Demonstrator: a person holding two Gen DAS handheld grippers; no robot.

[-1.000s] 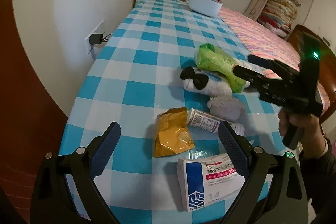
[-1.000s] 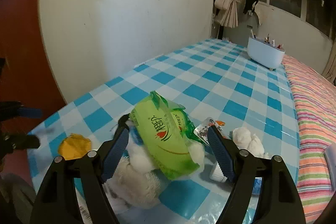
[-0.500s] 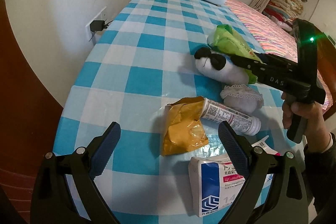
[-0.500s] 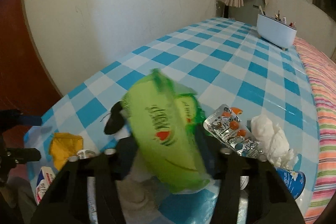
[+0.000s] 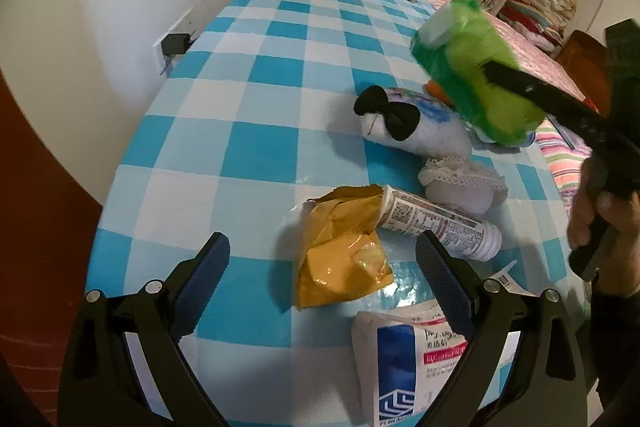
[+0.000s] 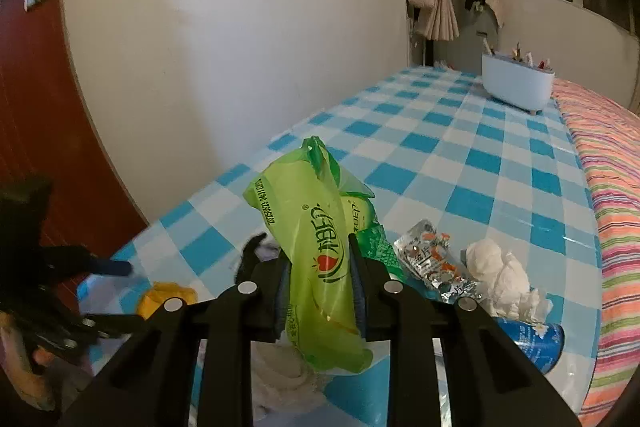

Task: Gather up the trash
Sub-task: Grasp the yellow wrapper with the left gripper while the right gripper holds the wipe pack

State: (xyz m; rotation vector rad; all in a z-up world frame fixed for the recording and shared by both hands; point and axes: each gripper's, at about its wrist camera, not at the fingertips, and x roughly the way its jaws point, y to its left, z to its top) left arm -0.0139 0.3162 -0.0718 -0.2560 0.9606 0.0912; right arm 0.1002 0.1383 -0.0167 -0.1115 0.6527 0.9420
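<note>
My right gripper (image 6: 320,279) is closing on a green tissue pack (image 6: 320,235), squeezed between its pads and lifted off the checked table (image 6: 460,147); the same green pack (image 5: 476,75) hangs in the air at the right of the left wrist view. My left gripper (image 5: 320,263) stands open low over a crumpled yellow wrapper (image 5: 340,251), which lies between its fingers untouched. A white labelled tube (image 5: 440,223) lies beside the wrapper. A white and blue medicine pouch (image 5: 408,363) lies near the table's front edge.
A white plush toy with a black bow (image 5: 404,123) and a lace-trimmed white cloth (image 5: 460,183) lie mid-table. A pill blister (image 6: 436,259), crumpled tissue (image 6: 500,271) and blue can (image 6: 532,343) lie at right. A white tub (image 6: 516,83) stands far back. A striped bed (image 6: 612,187) borders the table.
My right gripper closed on the green tissue pack and lifted it off the plush toy. My left gripper sank closer to the yellow wrapper, still open.
</note>
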